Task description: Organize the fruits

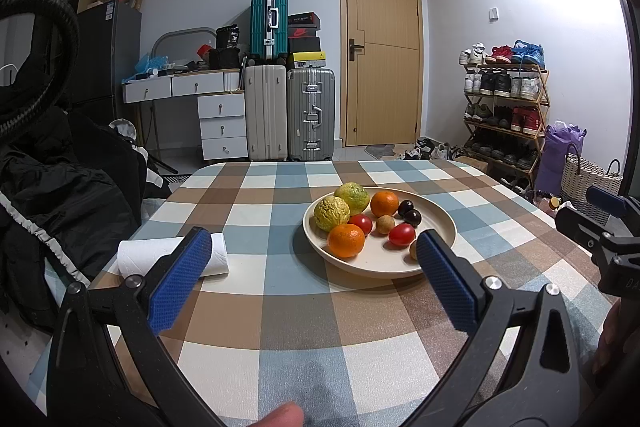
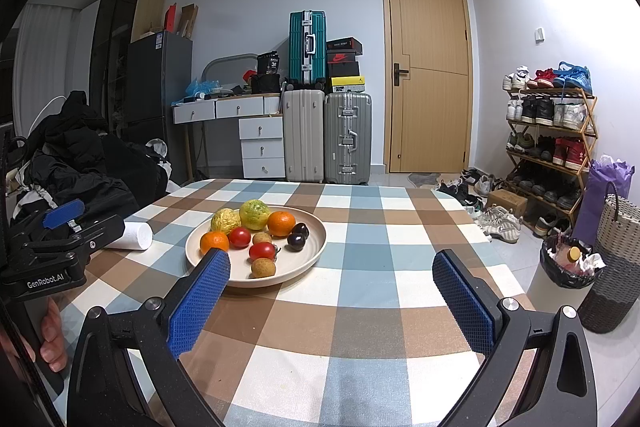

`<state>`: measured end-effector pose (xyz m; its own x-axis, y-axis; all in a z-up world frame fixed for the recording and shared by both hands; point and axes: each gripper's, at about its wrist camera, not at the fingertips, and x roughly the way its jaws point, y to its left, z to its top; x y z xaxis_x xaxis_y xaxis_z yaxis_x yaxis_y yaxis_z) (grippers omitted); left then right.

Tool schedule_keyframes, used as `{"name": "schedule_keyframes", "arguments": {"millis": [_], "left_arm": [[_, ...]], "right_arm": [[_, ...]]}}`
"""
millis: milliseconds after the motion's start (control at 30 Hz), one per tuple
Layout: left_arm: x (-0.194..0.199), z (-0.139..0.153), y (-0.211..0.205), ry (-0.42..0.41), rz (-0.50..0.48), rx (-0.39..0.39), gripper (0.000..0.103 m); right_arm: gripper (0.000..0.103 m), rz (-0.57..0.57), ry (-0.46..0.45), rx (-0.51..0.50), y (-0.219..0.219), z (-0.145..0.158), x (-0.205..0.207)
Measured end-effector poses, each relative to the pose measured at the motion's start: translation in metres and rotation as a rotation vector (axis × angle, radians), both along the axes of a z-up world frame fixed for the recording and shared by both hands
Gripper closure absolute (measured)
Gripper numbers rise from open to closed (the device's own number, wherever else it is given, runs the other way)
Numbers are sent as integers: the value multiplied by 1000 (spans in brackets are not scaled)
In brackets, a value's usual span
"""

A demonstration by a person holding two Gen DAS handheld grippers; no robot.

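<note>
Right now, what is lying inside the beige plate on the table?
The plate holds two yellow-green citrus, two oranges, two red tomatoes, two dark plums and two small brown fruits. The right gripper's finger covers the plate's near-left rim.

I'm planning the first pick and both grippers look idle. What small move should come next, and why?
Probably ease the left gripper forward over the plate toward the near orange. Both it and the right gripper are open and empty, short of the plate, and every fruit is on the plate. That orange sits at the near rim, roughly between the left fingers.
</note>
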<state>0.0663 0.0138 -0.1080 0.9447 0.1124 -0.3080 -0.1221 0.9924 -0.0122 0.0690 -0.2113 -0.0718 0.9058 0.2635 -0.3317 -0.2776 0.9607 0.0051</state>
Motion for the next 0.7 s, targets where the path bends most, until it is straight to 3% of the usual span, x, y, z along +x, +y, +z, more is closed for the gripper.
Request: {"name": "schedule_keyframes", "arguments": {"millis": [700], "left_arm": [[0,0,0,0,0,0,1]], "right_arm": [[0,1,0,0,0,0,0]]}}
